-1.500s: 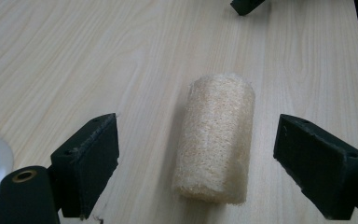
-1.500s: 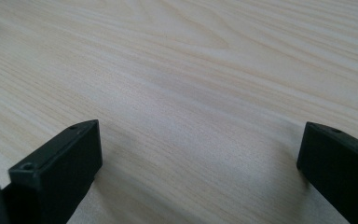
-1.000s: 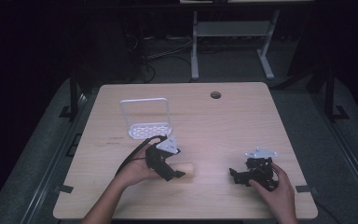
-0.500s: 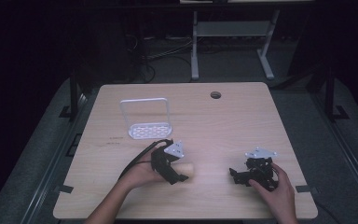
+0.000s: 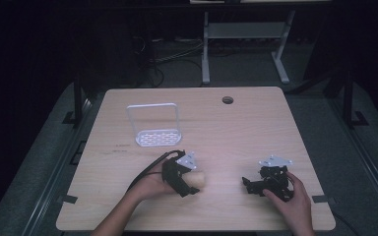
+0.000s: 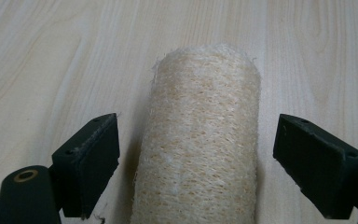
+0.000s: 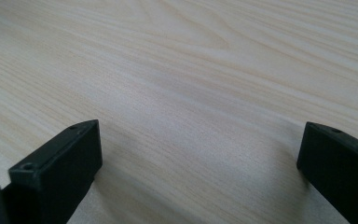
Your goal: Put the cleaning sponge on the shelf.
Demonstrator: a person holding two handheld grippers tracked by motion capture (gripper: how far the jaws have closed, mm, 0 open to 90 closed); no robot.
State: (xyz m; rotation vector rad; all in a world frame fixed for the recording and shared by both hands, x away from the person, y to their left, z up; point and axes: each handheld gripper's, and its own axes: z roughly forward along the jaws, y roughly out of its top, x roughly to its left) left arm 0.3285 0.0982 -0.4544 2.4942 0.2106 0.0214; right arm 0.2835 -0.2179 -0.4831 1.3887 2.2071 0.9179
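Note:
A beige loofah roll (image 5: 200, 179) lies on the wooden table (image 5: 256, 128) near the front left. My left gripper (image 5: 189, 187) is open and straddles it. In the left gripper view the loofah (image 6: 200, 154) lies lengthwise between the two black jaws of the left gripper (image 6: 198, 128), with a gap on each side and no contact. My right gripper (image 5: 250, 186) rests low on the table at the front right, held by a hand. It is open, and in the right gripper view the right gripper (image 7: 200, 135) has only bare wood between its jaws.
A white wire-framed rack (image 5: 155, 135) with a perforated base stands behind the left gripper. A round cable hole (image 5: 227, 100) sits near the table's far edge. A metal stand (image 5: 241, 34) is on the floor beyond the table.
The left gripper has shifted slightly toward the near edge and down, closing in over the loofah. The right gripper has stayed in place.

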